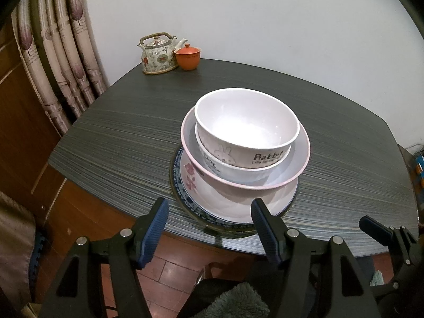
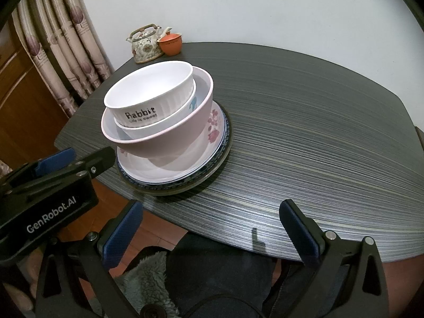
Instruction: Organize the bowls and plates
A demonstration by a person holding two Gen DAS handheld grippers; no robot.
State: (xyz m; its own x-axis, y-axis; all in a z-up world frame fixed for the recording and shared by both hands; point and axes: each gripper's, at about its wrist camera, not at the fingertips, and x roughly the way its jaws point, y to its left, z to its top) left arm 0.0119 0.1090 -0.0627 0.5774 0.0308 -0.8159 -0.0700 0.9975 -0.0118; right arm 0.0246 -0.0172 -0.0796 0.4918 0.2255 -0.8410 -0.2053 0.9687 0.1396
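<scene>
Left wrist view: the stack sits near the near edge of the dark table (image 1: 111, 137), dead ahead of the left gripper (image 1: 209, 212), whose fingers are spread wide and hold nothing; the rim of the bottom plate (image 1: 185, 201) lies just beyond the gap between the two blue pads. Stack order, bottom up: dark-rimmed plate, flowered plate (image 1: 190, 177), pink-rimmed bowl (image 1: 246, 182), a white bowl, then the Rabbit bowl (image 1: 246, 129) on top, tilted slightly. Right wrist view: the same stack (image 2: 164, 122) lies far and to the left of the right gripper (image 2: 212, 217), fingers also released and empty, bare table ahead of them. Left gripper is the nearer one, squarely lined up; right would need to swing left. The stack looks already nested, so the task seems close to done. Teapot (image 1: 159, 53) and orange lidded cup (image 1: 187, 57) stand at the far left corner, well apart from the stack.
</scene>
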